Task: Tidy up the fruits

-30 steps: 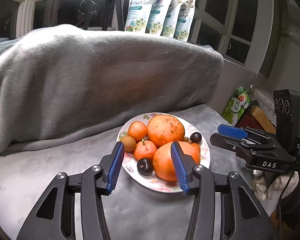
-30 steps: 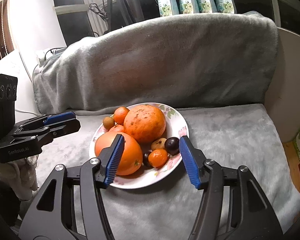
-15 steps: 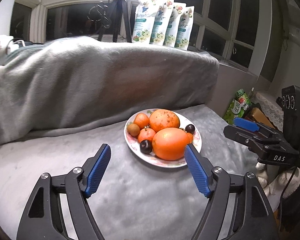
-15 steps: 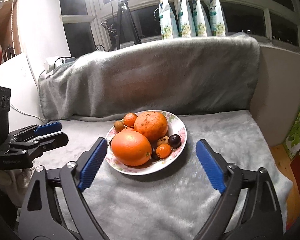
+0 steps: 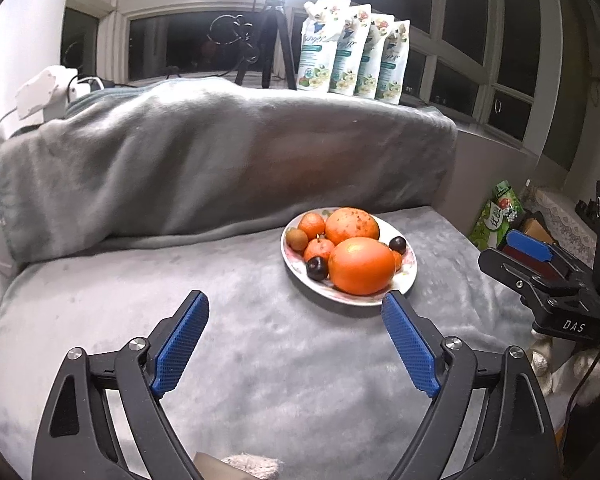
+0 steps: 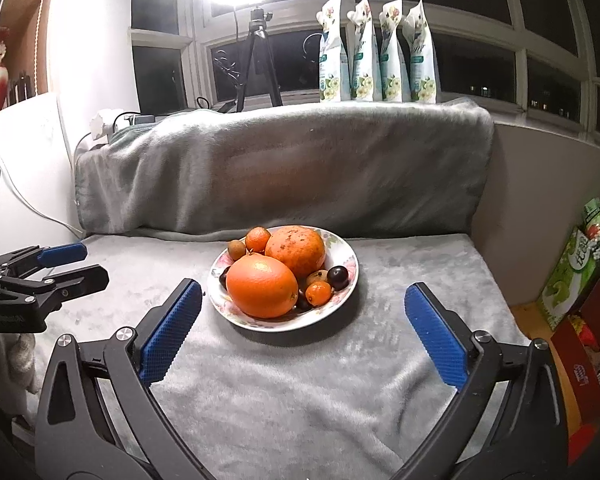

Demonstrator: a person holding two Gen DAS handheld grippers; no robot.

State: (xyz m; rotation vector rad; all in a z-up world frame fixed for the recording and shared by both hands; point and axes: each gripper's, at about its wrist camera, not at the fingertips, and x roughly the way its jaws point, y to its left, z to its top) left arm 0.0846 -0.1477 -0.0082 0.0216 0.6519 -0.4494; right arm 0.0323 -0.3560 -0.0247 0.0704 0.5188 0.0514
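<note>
My left hand-held gripper (image 5: 296, 312) is spread wide, blue pads far apart, with nothing between them but grey blanket; it touches no fruit. My right hand-held gripper (image 6: 302, 302) is just as wide open and holds nothing either, its pads standing clear of the plate on both sides.

The fruit is all on the flowered plate (image 6: 340, 300), which sits on the grey blanket (image 6: 300, 380) in front of the draped backrest. From the right wrist view, a smooth orange (image 6: 262, 286) lies at the near left of the plate, and a bigger speckled orange (image 6: 296, 251) sits behind it, the two touching. A small tangerine (image 6: 257, 239) and a brown kiwi-like fruit (image 6: 236, 249) rest at the far left rim. At the near right lie a kumquat (image 6: 318, 293) and a dark plum (image 6: 337, 275), just beside each other.

In the left wrist view the plate (image 5: 408, 280) lies ahead and to the right, just past my right pad's tip, and another dark plum (image 5: 317, 268) shows at the plate's near left, against the smooth orange (image 5: 362, 266). Each view catches the other hand-held gripper at its edge.

Four printed pouches (image 6: 376, 64) stand in a row on the windowsill behind, beside a tripod (image 6: 258, 56) under a bright lamp
</note>
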